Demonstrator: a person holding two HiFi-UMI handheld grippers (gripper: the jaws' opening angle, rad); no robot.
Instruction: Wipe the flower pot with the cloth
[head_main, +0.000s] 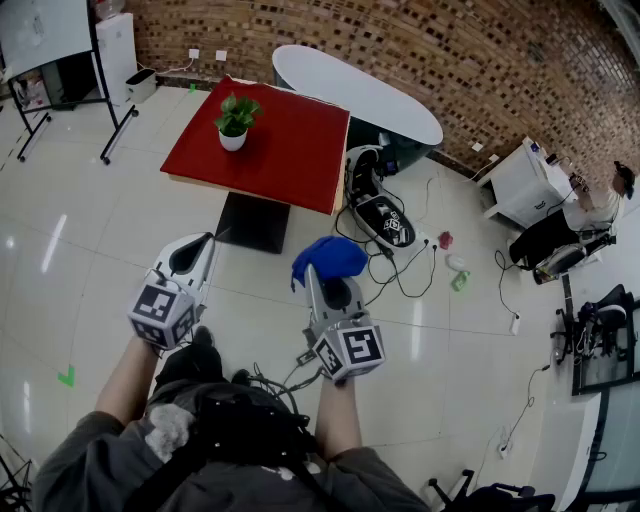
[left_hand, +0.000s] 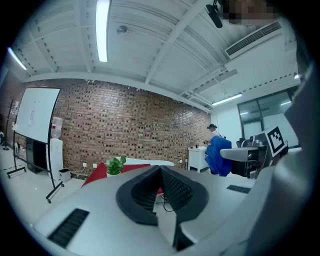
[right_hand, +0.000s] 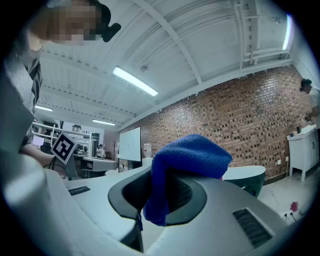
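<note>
1. Left tool (left_hand: 160, 175): jaws pressed together on nothing, the pads meeting edge to edge. It is carried about level beside the right one. Judged to be kept free so that it can steady the pot once that is within reach.
2. Right tool (right_hand: 165, 192): jaws clamped on the cloth, carried level and aimed ahead toward the counter.
3. Cloth (head_main: 328, 258): blue and towel-like. It is pinched by a lower fold, so the bulk mushrooms up and forward over the jaw tips. This puts a soft wad at the front of the tool, which suits wiping: fabric, not hard jaw, would likely meet the pot first.
4. Floor (head_main: 90, 230): pale glossy tiles, open between the person and the counter. Cables (head_main: 400, 270) lie to the right of the counter's base, off the straight line of approach.
5. Counter (head_main: 290, 150): red square top on a dark pedestal, well apart from both tools.
6. Flower pot (head_main: 233, 141): small and white, upright, holding a green plant. It stands toward the left part of the red top, in from the edges, with nothing else beside it, so it can be reached from several sides. The cloth is nowhere near it, so wiping is judged not begun and the approach is the step in hand.
7. Oval white table (head_main: 360, 90) and brick wall (head_main: 450, 50): behind the counter, with no part in the task.
</note>
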